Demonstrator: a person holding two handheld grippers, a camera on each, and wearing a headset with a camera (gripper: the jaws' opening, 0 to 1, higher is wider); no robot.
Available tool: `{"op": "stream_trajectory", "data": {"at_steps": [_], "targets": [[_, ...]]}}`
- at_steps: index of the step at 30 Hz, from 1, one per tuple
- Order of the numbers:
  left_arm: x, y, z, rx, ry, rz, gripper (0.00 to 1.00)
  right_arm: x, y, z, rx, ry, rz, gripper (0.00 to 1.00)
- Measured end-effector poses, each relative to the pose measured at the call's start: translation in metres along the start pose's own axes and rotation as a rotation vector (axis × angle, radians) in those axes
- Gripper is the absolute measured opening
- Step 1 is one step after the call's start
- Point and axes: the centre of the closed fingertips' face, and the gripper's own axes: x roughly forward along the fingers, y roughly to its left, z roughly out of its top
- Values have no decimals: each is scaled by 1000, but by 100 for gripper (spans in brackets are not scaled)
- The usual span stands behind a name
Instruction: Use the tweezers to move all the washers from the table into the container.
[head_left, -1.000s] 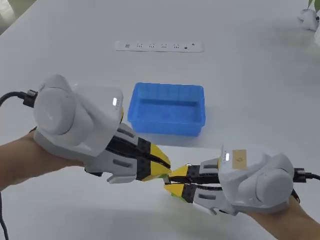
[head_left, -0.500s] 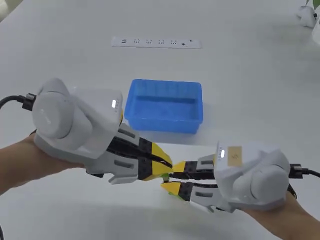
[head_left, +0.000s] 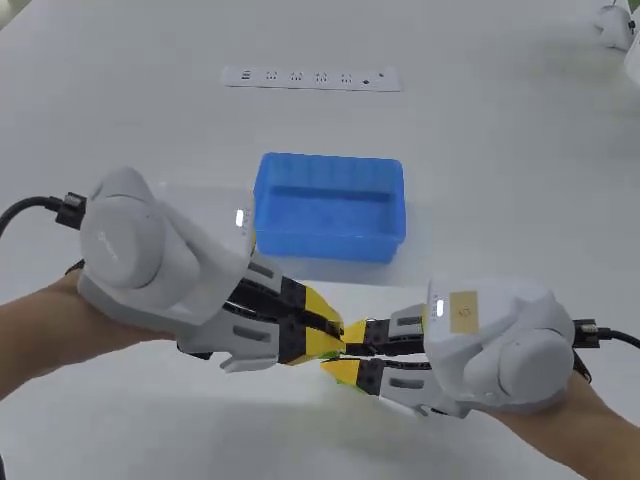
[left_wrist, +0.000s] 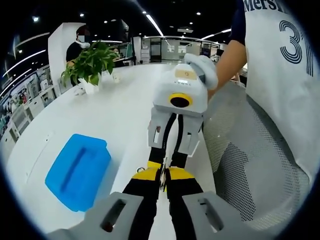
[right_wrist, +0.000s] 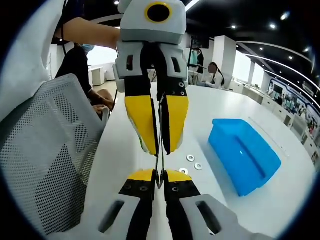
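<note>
**Two Grippers, One Pair of Tweezers**

The left gripper (left_wrist: 162, 174) and the right gripper (right_wrist: 160, 176) are meeting nose to nose over the white tabletop (head_left: 480, 150). Both are clamping down on the thin silver metal tweezers (right_wrist: 159, 161), each pair of yellow-tipped jaws pinching the same slim tool from opposite ends. Three small silver ring washers (right_wrist: 190, 158) are lying flat on the table in a loose cluster near the tweezers. They are sitting between the tool and the blue rectangular plastic container (head_left: 330, 205), and none is touching it. The container is resting just beyond the meeting jaws in the head view (open side up, flat on the table). A white power strip (head_left: 310, 78) is lying farther back, and a grey mesh chair (right_wrist: 55, 145) is standing at the table's edge, just beside the person.
</note>
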Motion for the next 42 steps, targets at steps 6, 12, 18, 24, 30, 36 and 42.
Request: {"op": "stream_trajectory", "data": {"at_steps": [6,12,18,24,30,36,42], "targets": [[1,-2,4,7,-17,-11,8,-1,0,0,7,0,8,8],[-2,-9,6,64,-10,-24,7,0,2,0,4,6,22,8],[-6,-9,10,57,-29,-12,7,1,5,5,13,-8,27,8],[-10,-6,15,40,-50,5,7,1,2,8,13,-9,23,8],[-10,-9,18,61,-46,6,6,0,4,9,13,-12,24,8],[-16,-8,19,74,-40,6,6,-2,3,14,-1,-14,13,9],[-22,-5,21,62,-49,6,6,-1,-3,19,-30,-11,-22,11]]}}
